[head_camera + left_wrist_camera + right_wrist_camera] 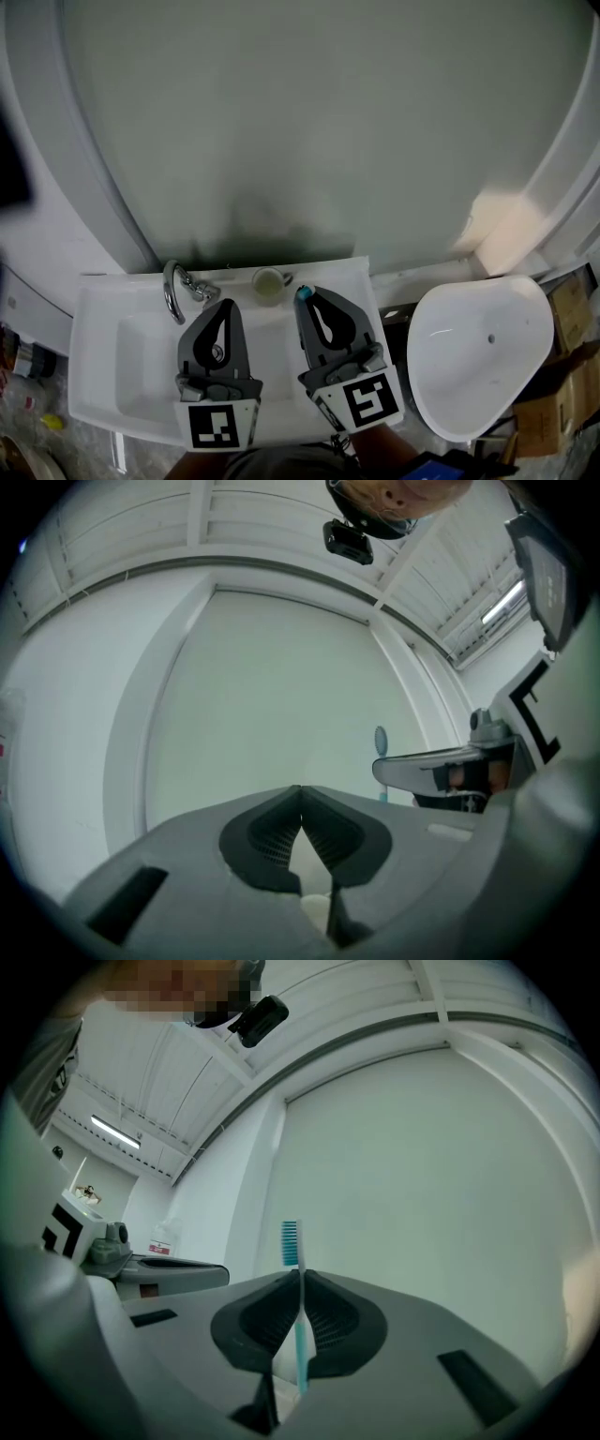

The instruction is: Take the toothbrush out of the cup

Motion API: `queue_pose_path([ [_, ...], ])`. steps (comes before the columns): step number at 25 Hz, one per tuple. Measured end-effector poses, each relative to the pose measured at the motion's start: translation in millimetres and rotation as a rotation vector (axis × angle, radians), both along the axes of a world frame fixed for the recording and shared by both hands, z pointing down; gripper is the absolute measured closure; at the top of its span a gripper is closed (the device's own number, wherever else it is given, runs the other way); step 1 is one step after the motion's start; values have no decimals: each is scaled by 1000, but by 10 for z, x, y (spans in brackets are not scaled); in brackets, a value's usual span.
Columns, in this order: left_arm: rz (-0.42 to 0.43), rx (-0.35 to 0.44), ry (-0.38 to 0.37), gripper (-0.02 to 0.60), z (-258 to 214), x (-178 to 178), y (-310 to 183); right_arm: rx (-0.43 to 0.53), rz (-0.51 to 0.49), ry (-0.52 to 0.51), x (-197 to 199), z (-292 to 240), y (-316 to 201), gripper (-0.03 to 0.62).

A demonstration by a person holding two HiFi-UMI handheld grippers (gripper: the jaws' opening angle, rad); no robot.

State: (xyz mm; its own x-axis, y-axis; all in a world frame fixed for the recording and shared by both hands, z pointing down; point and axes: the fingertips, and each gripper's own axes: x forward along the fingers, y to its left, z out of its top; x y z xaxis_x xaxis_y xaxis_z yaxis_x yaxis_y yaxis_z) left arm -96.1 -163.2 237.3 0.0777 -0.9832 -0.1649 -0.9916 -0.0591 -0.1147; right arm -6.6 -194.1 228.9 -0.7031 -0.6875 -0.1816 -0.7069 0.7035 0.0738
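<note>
Nearest the person, each gripper carries a marker cube with black-and-white square patterns, which hold no readable words. The left gripper (223,305) has its jaws closed tip to tip with nothing between them, as its own view shows (300,791). The right gripper (306,298) is clamped narrowly on the toothbrush (303,293). In the right gripper view the teal handle runs upright between the ribbed pads. The blue bristle head (292,1239) stands just above the jaw tips (299,1275). The left gripper view catches the same brush head (380,739) sticking up from the right gripper off to its right.

Both grippers are over a white sink (103,375). On the sink's back ledge stands the cup (269,284), pale and greenish inside. The toothbrush is outside it, its head just to the cup's right in the head view and apart from the rim. A chrome faucet (176,289) curves up at the ledge's left end.

To the right of the sink is a white toilet (478,361), with cardboard boxes (562,309) beyond it. Behind everything is a pale frosted wall panel (309,122). A small red-and-white label (165,1246) hangs on the far wall, too small to read.
</note>
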Motion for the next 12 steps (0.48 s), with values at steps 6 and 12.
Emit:
queue_pose_path([
  [6,9,17,-8,568,-86,162,88,11,3,-3,147,-46,129,571],
  [12,16,16,-11,568,-79,267,95,17,15,5,247,-25,125,571],
])
